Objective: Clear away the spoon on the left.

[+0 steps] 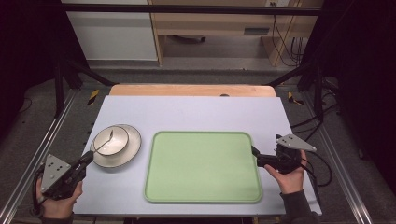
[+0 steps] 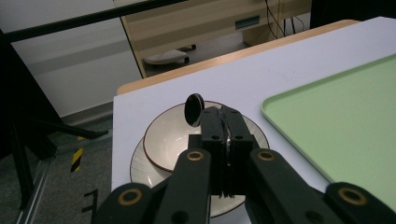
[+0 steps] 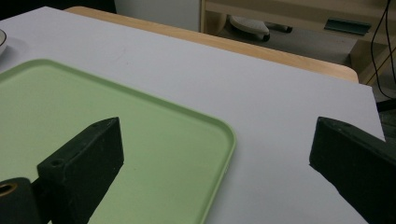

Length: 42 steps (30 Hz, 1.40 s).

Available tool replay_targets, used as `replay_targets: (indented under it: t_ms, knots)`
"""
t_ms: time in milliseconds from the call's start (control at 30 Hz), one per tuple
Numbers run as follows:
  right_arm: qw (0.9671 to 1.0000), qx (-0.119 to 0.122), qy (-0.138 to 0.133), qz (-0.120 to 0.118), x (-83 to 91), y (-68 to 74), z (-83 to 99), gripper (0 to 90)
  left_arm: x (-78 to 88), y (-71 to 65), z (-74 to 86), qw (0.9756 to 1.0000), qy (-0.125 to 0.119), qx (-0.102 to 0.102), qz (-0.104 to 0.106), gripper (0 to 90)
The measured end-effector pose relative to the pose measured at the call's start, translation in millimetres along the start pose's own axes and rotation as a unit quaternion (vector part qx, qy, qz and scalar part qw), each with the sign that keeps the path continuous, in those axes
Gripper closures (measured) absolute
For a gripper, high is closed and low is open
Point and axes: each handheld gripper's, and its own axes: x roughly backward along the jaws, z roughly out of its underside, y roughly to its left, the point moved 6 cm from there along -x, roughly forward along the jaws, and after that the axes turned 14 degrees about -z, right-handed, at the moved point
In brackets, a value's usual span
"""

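A pale tabletop [image 1: 196, 112] is carrying everything. At its centre a wide green tray [image 1: 203, 166] is lying bare, seemingly waiting for the dishes. Left of it, well apart, a plate [image 1: 133, 144] is sitting with a bowl [image 1: 116, 137] nested on it. The right gripper [image 1: 256, 157] is hovering at the tray's right edge, its jaws standing wide with nothing between them, probably ready to steady the tray. The left gripper [image 1: 88, 158] is reaching over the plate's near rim, its jaws pinched tight on the handle of a spoon [image 2: 194, 110], which is rising over the bowl with its head tilted up.
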Motion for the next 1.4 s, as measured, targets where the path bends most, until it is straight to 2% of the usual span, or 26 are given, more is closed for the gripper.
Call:
replay_targets:
  t_ms: [733, 1400]
  knots:
    - [1.0000, -0.001, -0.001, -0.002, 0.1, 0.7, -0.2, 3.2, 5.8, -15.4, -7.8, 0.9996, -0.014, -0.006, 0.023, 88.8]
    - [1.0000, -0.002, -0.003, -0.005, 0.4, 1.4, -0.9, 3.2, 10.6, -39.2, -18.7, 0.9978, -0.030, -0.022, 0.054, 88.8]
